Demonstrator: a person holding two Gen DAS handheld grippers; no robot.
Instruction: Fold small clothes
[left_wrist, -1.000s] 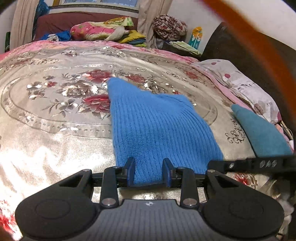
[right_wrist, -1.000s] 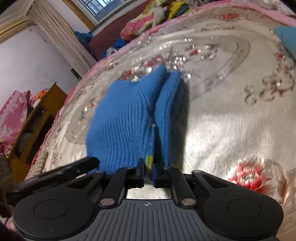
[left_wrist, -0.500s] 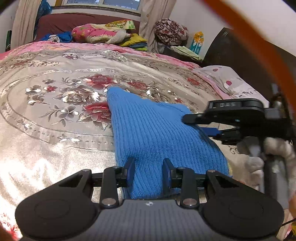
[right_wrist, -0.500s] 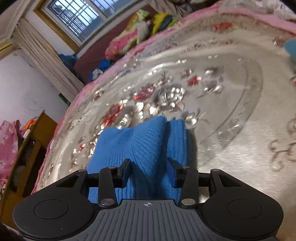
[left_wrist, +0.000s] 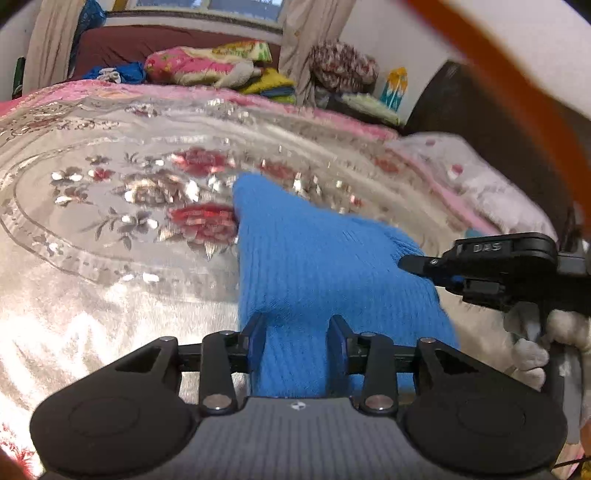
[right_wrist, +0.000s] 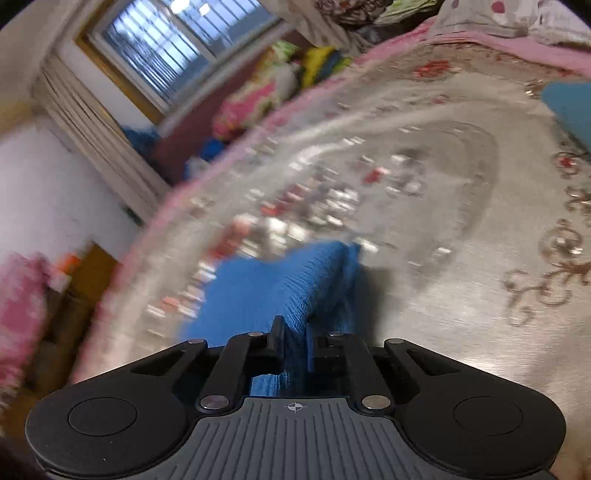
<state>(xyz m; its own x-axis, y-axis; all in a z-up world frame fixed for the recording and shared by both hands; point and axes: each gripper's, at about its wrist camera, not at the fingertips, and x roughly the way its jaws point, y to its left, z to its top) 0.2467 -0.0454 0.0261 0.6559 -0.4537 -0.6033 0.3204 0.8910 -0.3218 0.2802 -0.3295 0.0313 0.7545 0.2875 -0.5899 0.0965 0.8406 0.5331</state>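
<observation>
Legible writing: the letters "DAS" on the black body of the right gripper (left_wrist: 417, 263), seen from the left wrist camera. Nothing else can be read.

Surroundings: the blue knit garment (left_wrist: 321, 273) lies on a bedspread (left_wrist: 92, 295) of pale shiny fabric with red and silver flowers. A teal cloth (right_wrist: 570, 107) rests on the bedspread well apart from the garment, toward the right edge. Folded bedding (left_wrist: 207, 66) is piled beyond the bed under a barred window (right_wrist: 177, 55). A pale floral pillow (left_wrist: 476, 173) sits at the bed's right side. A blurred orange band (left_wrist: 517, 85) crosses the upper right of the left view; what it is cannot be told.

Grippers: the left gripper (left_wrist: 297, 332) has its fingers spread apart, straddling the near edge of the garment without pinching it. The right gripper's fingers are drawn close together, with a raised ridge of the blue knit clamped between them. A hand in a pale fuzzy glove (left_wrist: 532, 350) holds the right gripper beside the garment's right edge.
</observation>
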